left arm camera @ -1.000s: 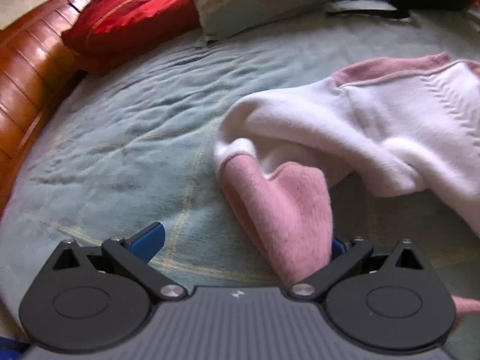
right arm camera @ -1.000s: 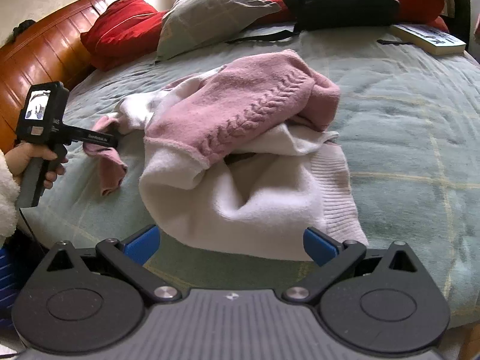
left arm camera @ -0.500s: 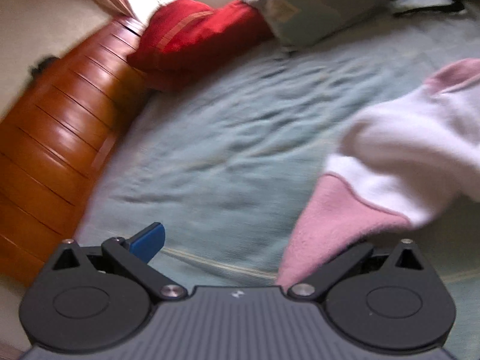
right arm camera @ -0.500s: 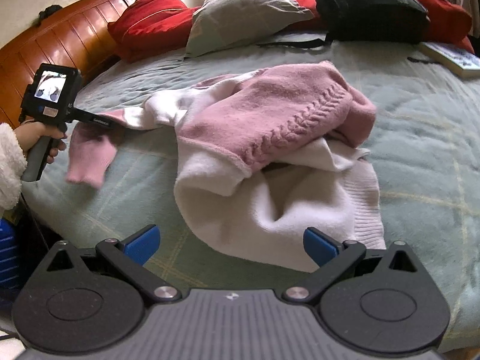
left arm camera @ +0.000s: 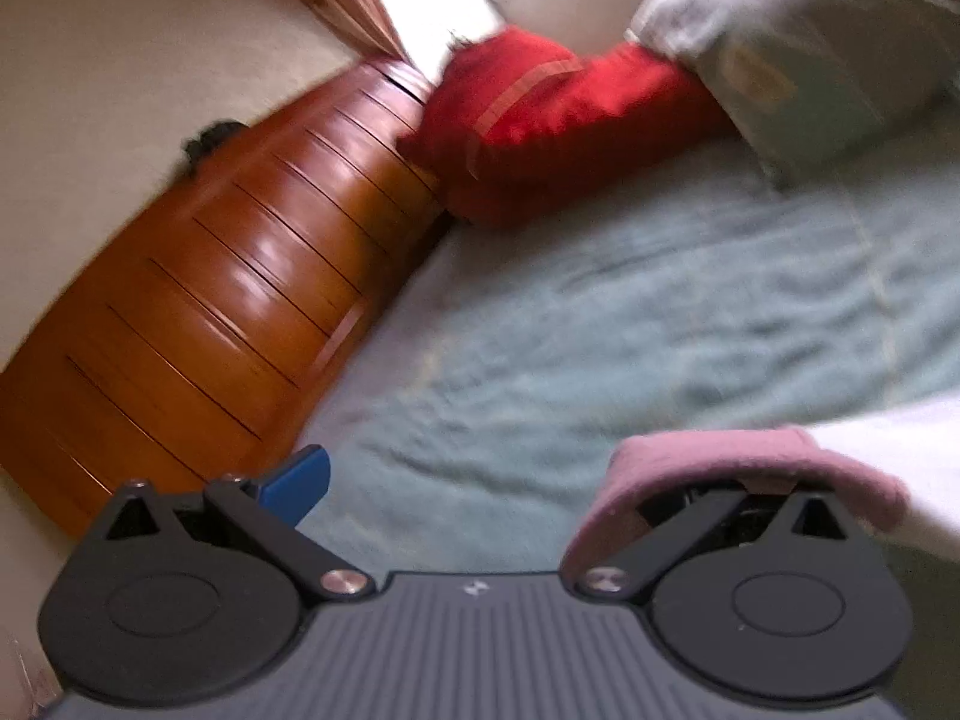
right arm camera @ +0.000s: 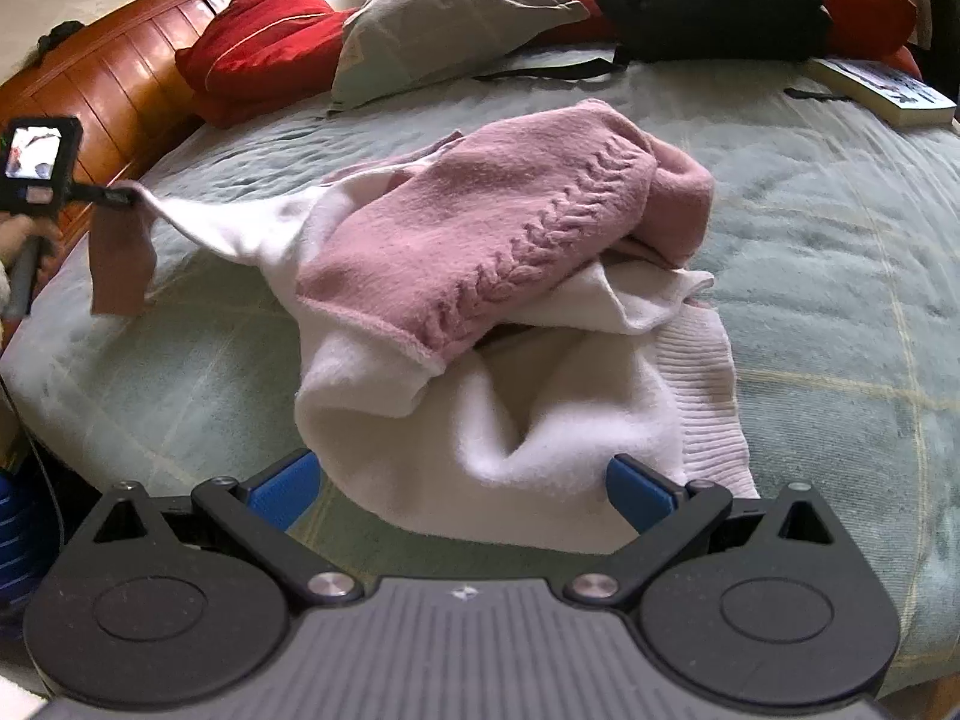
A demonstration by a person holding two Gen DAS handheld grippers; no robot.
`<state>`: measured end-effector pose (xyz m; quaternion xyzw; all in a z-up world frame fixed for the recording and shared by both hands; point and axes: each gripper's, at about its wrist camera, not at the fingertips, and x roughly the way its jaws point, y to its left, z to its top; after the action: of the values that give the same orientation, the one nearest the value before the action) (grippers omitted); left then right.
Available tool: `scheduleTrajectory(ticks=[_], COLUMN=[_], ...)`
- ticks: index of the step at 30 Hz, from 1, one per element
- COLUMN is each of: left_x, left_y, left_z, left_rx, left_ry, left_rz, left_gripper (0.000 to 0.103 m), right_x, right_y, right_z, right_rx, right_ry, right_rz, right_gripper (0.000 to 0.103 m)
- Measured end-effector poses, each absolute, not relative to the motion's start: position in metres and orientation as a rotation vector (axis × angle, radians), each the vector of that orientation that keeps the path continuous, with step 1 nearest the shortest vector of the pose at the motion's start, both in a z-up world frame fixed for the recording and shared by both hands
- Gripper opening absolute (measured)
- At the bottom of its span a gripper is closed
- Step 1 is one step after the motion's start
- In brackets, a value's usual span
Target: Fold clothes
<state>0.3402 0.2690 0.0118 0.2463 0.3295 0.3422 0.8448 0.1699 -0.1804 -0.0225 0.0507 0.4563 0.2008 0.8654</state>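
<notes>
Sweater (right arm camera: 480, 276) in rumpled heap mid-bed (right arm camera: 840, 300), pink over white. Left gripper (right arm camera: 117, 197): cuff (left arm camera: 738, 468) draped over 1 finger, sleeve drawn out taut toward headboard; jaws look spread, true grip uncertain. Right gripper (right arm camera: 462, 489): jaws spread, empty, hovering at near edge of heap. Knit thick, soft, limp, stretchy, non-fragile; will sag and bunch. Best holds, judged: cuffs, ribbed hem (right arm camera: 702, 384), shoulder seams.

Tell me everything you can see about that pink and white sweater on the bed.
The sweater is a soft, fuzzy knit, pink on top with a braided cable line, white below with a ribbed hem. It lies crumpled on the green bedspread. One white sleeve is stretched out sideways, its pink cuff hanging from the left gripper. The right gripper hovers open by the hem.
</notes>
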Motion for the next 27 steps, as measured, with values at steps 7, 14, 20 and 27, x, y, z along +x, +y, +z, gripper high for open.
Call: scheduleTrajectory(ticks=[7,14,20,27], left_x=[0.343,0.330,0.315,0.308], left_y=[0.278,0.306,0.332,0.326], left_z=[0.001,-0.048,-0.051,-0.041], left_rx=[0.559,0.512,0.366,0.315], left_ry=[0.702,0.860,0.885,0.823], left_rz=[0.680,0.659,0.625,0.551], left_gripper=[0.103,0.103,0.103,0.102], right_x=[0.172,0.174,0.173,0.173], right_y=[-0.171,-0.168,-0.165,-0.161], right_z=[-0.022,-0.020,-0.021,-0.022], right_rx=[0.094,0.079,0.072,0.066], right_ry=[0.962,0.965,0.969,0.974], right_rz=[0.424,0.424,0.420,0.419], right_gripper=[0.103,0.103,0.103,0.103])
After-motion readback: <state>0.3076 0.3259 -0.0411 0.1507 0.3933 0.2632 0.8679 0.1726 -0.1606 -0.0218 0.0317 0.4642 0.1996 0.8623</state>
